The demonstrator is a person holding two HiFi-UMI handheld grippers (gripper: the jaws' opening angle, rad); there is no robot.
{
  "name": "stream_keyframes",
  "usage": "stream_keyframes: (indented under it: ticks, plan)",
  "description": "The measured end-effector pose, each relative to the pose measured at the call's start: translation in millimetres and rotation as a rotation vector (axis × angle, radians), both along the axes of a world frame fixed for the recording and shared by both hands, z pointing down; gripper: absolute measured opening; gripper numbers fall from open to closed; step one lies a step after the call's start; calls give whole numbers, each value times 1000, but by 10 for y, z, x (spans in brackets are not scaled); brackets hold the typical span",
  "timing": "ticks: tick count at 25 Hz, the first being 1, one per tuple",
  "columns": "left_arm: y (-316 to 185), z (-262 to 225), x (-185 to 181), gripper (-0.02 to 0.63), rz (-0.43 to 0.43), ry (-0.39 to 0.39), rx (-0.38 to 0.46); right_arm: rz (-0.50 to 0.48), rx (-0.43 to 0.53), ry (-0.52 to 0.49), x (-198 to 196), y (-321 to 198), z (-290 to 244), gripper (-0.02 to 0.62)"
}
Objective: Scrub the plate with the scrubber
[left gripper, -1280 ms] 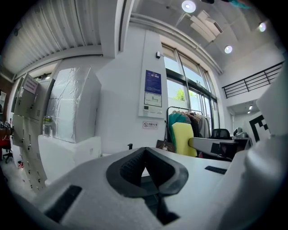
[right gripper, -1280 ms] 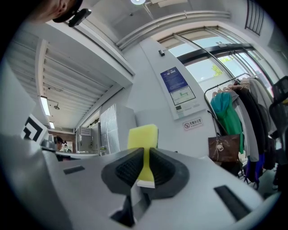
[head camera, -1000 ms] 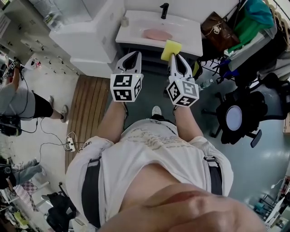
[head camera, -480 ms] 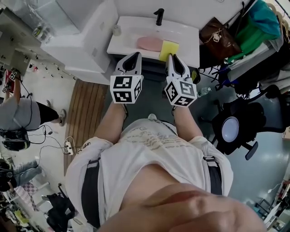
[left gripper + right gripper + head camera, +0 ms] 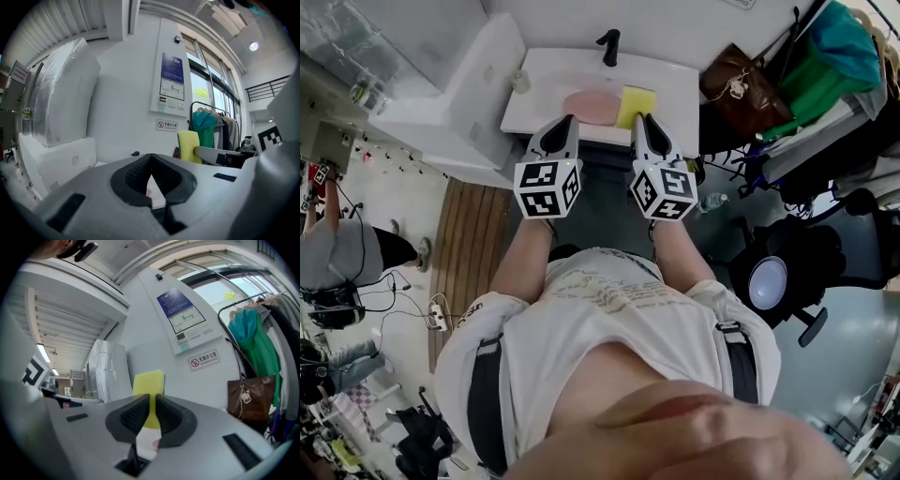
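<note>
The right tool [image 5: 641, 120] is clamped on the yellow scrubber [image 5: 636, 101], which stands upright out of its jaws just above the centre of the head view, at the front edge of the white basin [image 5: 680, 80]. In the right gripper view the scrubber's lower part sits pinched between the dark ribbed pads [image 5: 135, 416] and its top rises above them. The left tool [image 5: 560, 131] is closed with nothing in it; the left gripper view shows its jaws meeting at the tips. Both tools point side by side at the basin. The pink plate [image 5: 584, 106] lies in the basin bowl, immediately left of the scrubber in the frame; whether the two touch cannot be told. A black tap [image 5: 607, 42] stands at the back of the basin, and a brown bag [image 5: 736, 82] hangs at upper right
</note>
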State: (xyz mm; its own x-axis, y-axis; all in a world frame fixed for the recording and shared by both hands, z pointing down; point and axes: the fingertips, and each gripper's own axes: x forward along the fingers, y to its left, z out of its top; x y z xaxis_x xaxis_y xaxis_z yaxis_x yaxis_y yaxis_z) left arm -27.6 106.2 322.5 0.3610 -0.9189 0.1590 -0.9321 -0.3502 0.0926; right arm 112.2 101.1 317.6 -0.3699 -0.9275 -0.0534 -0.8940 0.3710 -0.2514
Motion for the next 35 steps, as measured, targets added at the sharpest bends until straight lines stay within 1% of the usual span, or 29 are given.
stream_keyframes:
  ticks: [8, 15, 23, 30, 35]
  plan:
    - [-295, 113, 30, 18, -14, -7, -22, -22, -30, -5, -1, -290, 147, 44]
    - [-698, 224, -21, 18, 3, -9, -30, -12, -41, 9, -65, -636, 252, 44]
    - [-1430, 315, -134, 18, 44, -6, -40, 15, -49, 38, -180, -1305, 300, 44]
    - [-2144, 405, -273, 18, 95, 4, -91, 64, -97, 59, -257, -1933, 360, 44]
    - [-2607, 544, -356, 18, 152, -19, -133, 95, -132, 83, -354, -2314, 475, 44]
